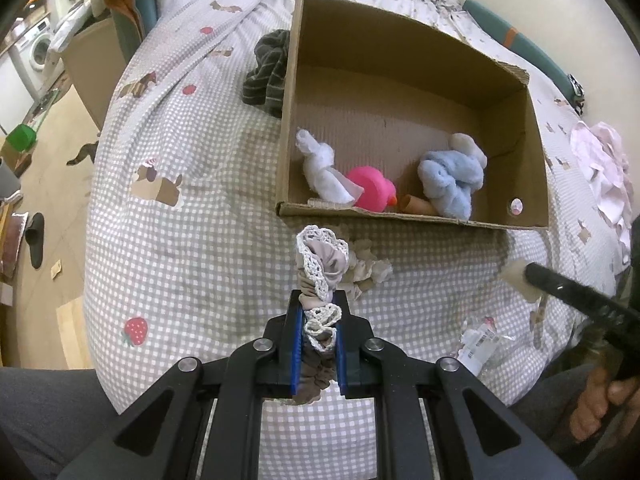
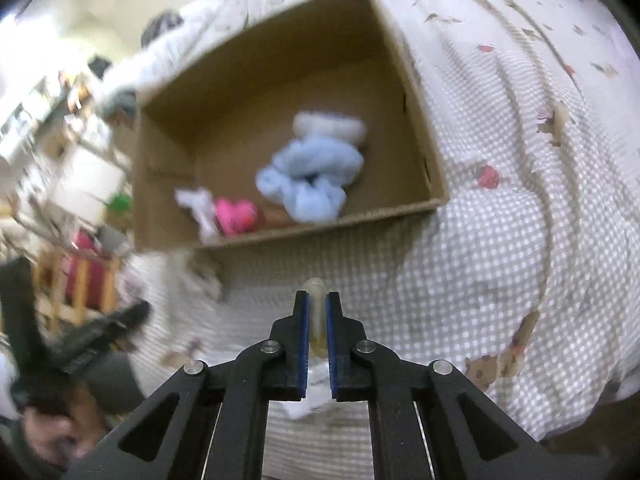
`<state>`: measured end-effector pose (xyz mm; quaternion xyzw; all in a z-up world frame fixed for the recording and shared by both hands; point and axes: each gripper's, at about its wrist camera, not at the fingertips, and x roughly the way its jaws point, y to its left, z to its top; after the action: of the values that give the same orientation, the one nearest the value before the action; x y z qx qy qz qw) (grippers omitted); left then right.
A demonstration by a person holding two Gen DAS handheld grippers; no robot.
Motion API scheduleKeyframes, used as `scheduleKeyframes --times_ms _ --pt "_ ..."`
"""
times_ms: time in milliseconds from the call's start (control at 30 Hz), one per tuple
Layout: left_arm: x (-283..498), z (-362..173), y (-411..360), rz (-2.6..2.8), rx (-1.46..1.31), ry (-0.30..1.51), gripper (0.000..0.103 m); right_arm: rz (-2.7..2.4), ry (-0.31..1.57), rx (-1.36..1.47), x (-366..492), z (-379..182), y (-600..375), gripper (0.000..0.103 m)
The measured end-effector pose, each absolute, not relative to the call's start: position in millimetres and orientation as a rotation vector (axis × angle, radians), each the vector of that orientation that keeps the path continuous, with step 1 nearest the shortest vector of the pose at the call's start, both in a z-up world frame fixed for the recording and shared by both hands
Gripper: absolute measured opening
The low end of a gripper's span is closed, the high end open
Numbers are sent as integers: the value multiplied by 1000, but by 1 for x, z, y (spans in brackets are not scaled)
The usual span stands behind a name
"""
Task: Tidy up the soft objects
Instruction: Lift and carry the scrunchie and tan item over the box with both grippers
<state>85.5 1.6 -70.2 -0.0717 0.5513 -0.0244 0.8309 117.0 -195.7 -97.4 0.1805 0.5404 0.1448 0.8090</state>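
Note:
My left gripper [image 1: 318, 300] is shut on a beige cloth with white lace trim [image 1: 320, 260], which bunches up just short of the cardboard box [image 1: 400, 216]. The box lies on a checked bedspread [image 1: 192, 248]. In it are a knotted white cloth [image 1: 324, 172], a pink toy duck [image 1: 372, 194] and a fluffy blue cloth [image 1: 452, 180]. My right gripper [image 2: 317, 300] is shut on a small pale foam piece [image 2: 317, 312], in front of the box's near wall [image 2: 320, 226]. The left wrist view shows that foam piece [image 1: 514, 276] at the right. The right wrist view is blurred.
A dark striped cloth [image 1: 268, 72] lies against the box's left wall. A pink-white cloth [image 1: 604, 164] sits at the far right. A crumpled beige scrap [image 1: 368, 272] and a plastic wrapper [image 1: 480, 340] lie on the bedspread. The bed edge drops to the floor on the left.

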Motion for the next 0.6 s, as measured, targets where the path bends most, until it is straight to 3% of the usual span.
scheduleKeyframes --times_ms 267,600 --pt "80 -46 4 -46 -160 1107 12 389 1037 457 107 -62 -211 9" --pt "90 40 -3 -70 -85 855 12 442 904 507 116 4 -236 9"
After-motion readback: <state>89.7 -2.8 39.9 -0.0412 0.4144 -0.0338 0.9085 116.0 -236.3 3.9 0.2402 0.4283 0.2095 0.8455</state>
